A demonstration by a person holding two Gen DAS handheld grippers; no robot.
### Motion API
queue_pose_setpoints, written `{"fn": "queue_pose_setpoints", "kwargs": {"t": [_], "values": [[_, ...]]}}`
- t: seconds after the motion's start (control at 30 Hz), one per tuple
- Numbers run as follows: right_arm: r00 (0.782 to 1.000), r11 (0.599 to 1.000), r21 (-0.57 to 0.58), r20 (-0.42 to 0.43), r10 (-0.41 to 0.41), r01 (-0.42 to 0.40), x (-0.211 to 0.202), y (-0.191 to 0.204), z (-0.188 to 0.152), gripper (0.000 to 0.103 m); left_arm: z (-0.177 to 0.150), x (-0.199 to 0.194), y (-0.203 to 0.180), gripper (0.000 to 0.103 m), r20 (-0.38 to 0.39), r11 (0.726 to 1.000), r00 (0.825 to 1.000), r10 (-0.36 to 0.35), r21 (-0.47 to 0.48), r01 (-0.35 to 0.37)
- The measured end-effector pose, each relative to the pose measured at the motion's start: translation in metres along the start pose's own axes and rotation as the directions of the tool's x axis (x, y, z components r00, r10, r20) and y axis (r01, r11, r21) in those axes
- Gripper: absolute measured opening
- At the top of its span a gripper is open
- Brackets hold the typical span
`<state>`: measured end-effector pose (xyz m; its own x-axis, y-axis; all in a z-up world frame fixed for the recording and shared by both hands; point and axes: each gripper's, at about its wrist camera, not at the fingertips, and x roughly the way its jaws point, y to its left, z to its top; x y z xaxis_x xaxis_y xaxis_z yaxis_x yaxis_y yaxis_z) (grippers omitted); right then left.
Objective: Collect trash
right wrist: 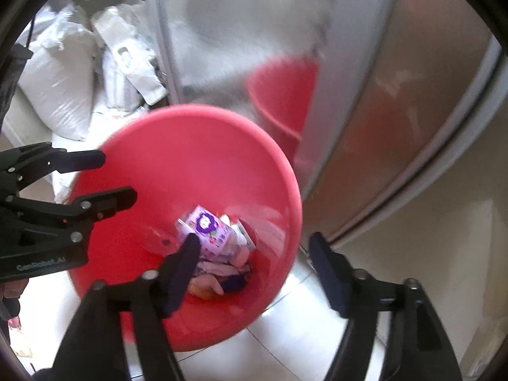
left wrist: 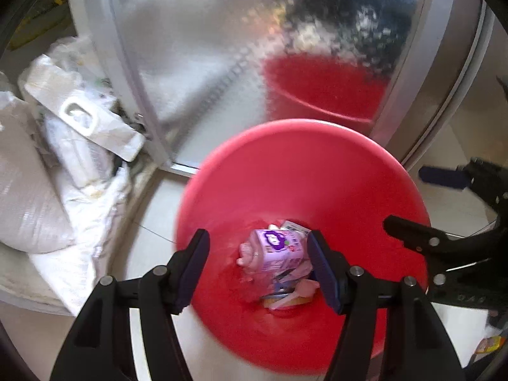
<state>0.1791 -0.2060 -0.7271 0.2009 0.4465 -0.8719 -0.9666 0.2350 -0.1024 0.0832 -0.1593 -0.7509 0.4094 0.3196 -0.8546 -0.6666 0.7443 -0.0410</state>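
Note:
A red bin (left wrist: 285, 171) stands on the tiled floor, also in the right wrist view (right wrist: 190, 146). At its bottom lies a purple-and-white carton (left wrist: 279, 247) on top of other wrappers; it also shows in the right wrist view (right wrist: 209, 231). My left gripper (left wrist: 258, 270) is open and empty above the bin's mouth; it shows from the side in the right wrist view (right wrist: 117, 177). My right gripper (right wrist: 254, 260) is open and empty over the bin's right rim; it shows at the right in the left wrist view (left wrist: 403, 197).
A frosted glass door (left wrist: 254, 47) in a metal frame stands just behind the bin, with a second red bucket (left wrist: 324, 89) blurred behind it. White sacks and flattened cardboard (left wrist: 63, 158) pile up at the left. Pale floor tiles (right wrist: 301, 333) lie around the bin.

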Motion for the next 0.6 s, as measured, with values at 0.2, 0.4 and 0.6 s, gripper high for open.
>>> {"fn": "queue_pose_setpoints", "kwargs": {"t": [0.2,0.4,0.6], "values": [[0.999,0.999,-0.037,-0.004,0.034,-0.034,-0.025,0.010,0.021,0.081,0.001,-0.043,0.028,0.079,0.012,0.995,1.000,0.021,-0.094,-0.020],[0.998,0.997,-0.053,-0.037,0.051,-0.053,-0.086,0.024,0.046,0.086,0.009,-0.120,0.049,0.097,-0.016,0.986,1.000,0.007,-0.167,-0.010],[0.997,0.997,-0.061,-0.066,0.047,-0.051,-0.188,0.044,0.077,0.088,0.037,-0.238,0.056,0.103,-0.023,0.983,1.000,-0.009,-0.183,0.004]]}}
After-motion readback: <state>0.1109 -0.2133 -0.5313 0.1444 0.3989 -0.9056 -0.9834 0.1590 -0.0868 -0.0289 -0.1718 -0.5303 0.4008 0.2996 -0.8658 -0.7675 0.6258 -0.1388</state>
